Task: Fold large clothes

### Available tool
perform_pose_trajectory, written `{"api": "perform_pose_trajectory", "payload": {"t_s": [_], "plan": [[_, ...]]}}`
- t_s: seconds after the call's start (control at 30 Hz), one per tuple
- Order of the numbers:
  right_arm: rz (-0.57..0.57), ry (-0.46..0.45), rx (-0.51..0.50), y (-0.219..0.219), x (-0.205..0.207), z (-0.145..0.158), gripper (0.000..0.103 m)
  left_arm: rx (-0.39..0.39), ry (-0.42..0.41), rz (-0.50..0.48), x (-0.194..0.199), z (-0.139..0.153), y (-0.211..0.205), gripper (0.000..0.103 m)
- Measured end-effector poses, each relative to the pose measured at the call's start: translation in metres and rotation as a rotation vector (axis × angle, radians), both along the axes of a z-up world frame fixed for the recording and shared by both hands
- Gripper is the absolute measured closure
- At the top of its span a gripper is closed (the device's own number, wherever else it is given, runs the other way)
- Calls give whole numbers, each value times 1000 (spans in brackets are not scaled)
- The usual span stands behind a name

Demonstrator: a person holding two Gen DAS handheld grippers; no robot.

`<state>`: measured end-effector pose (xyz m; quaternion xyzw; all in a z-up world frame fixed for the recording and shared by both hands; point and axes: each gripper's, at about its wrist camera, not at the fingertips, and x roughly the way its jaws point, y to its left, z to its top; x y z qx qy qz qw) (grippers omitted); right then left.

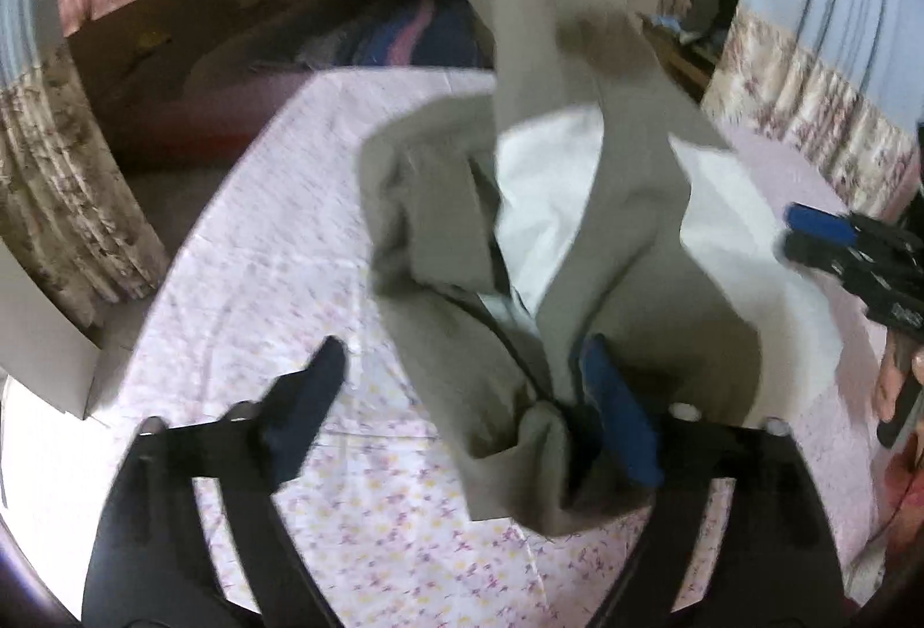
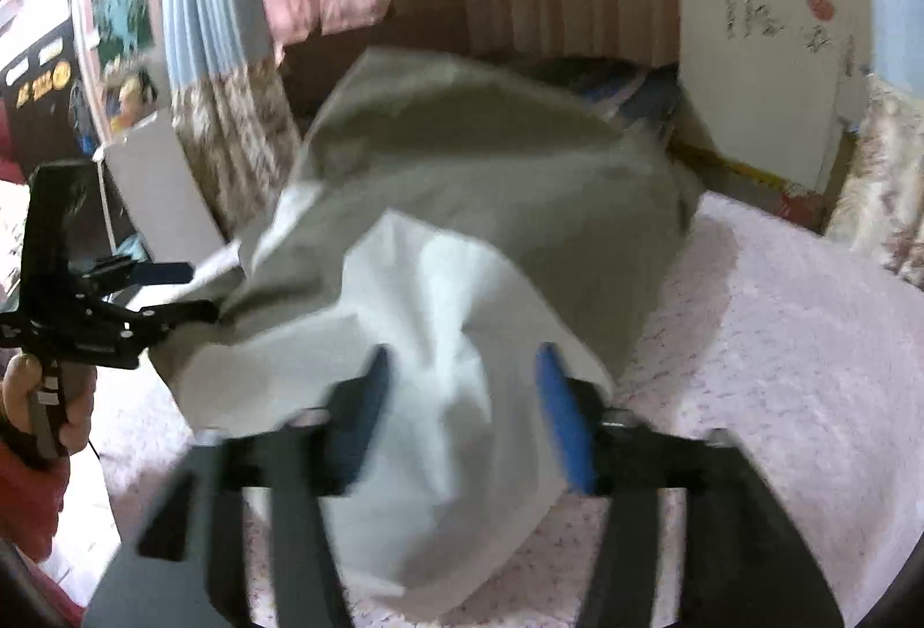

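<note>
A large grey-green garment (image 1: 606,224) with a white lining (image 1: 548,201) lies heaped on the bed (image 1: 277,293), whose sheet is pale pink with small flowers. In the left wrist view its long axis runs from about six o'clock, near the fingers, up toward twelve, where a loose flap stands lifted and blurred against the wall. In the right wrist view the heap stretches from about seven o'clock toward one, white lining nearest, grey cloth beyond. The left gripper (image 1: 468,397) has its jaws spread wide; one blue pad (image 1: 618,408) lies against a fold of the grey cloth while the other finger stands clear over the sheet, so nothing is pinched. The right gripper (image 2: 462,414) is parted about halfway, white lining bunched between the pads (image 2: 557,414); blur hides whether they touch it, though they do not look pressed together. Dark writing and red round marks (image 2: 768,16) show on the white wall at two o'clock, too blurred to read.
</note>
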<state>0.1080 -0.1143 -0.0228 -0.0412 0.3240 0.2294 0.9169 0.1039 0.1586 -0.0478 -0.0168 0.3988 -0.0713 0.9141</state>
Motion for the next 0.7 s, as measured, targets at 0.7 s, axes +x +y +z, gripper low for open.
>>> {"api": "perform_pose_trajectory", "payload": {"t_s": [0.7], "plan": [[-285,3,179,-39,-31,-26,14,107,-76,33,-19,22,-31,3]]}}
